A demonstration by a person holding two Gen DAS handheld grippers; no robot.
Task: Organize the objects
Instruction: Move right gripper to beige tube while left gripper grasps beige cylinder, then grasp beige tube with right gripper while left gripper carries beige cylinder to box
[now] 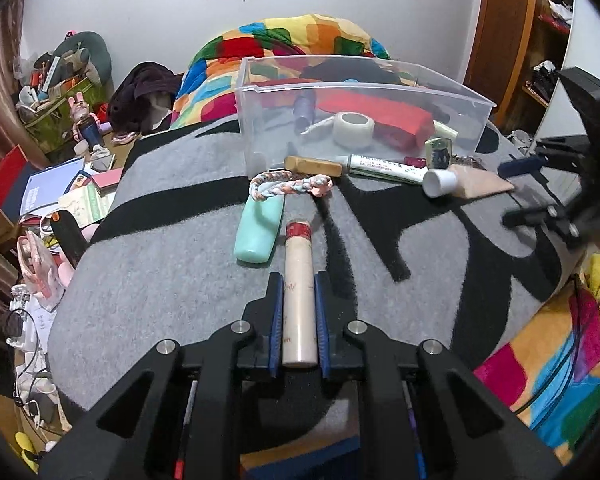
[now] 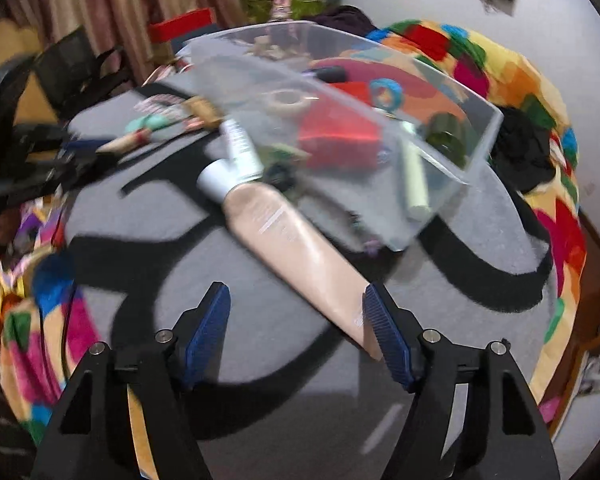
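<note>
the left gripper (image 1: 298, 292) is clamped on a cream tube with a red band (image 1: 299, 288), the blue pads pressed against both of its sides, and the tube points ahead over the grey and black blanket (image 1: 172, 264). just beyond its red end lies a mint green bottle (image 1: 258, 229), and a braided cord (image 1: 290, 186) loops across the bottle's far end. behind them sits a clear plastic bin (image 1: 440, 98), which holds a roll of white tape (image 1: 354, 129), a red box (image 1: 374, 118) and a purple bottle (image 1: 305, 110). along the bin's near wall lie a tan block (image 1: 314, 166), a white tube with green print (image 1: 380, 168) and a beige tube with a white cap (image 2: 292, 248). the right gripper (image 2: 296, 328) stands wide open, low over the blanket, with the flat end of the beige tube reaching down between its jaws, next to the right-hand pad; whether it touches is unclear in the blurred view. a patchwork quilt (image 1: 284, 36) is heaped behind the bin.
</note>
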